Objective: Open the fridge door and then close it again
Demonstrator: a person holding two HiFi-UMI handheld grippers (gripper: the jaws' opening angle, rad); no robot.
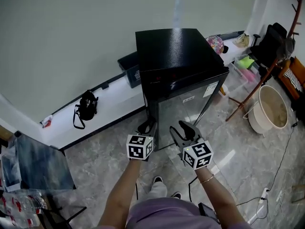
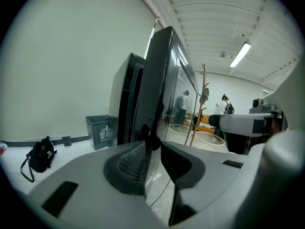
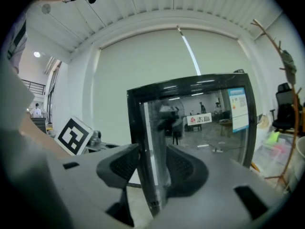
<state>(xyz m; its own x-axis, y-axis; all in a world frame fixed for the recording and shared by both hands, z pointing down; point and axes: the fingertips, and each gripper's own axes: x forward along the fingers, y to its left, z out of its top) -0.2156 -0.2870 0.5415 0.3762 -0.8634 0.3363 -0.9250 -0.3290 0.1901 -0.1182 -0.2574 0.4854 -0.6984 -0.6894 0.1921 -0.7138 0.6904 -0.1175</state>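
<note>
A small black fridge stands against the wall, and its mirrored door is ajar. The gap to the fridge body shows in the left gripper view. My right gripper is shut on the door's free edge, one pad on each face. My left gripper is at the lower part of the same door edge, jaws nearly together, the edge lined up in the narrow gap. Whether its pads press on it is hidden. In the head view the left gripper and the right gripper sit side by side.
A grey waste bin stands left of the fridge and a black bag lies further left. A wooden coat stand and a round tub are to the right. Cables run over the tiled floor.
</note>
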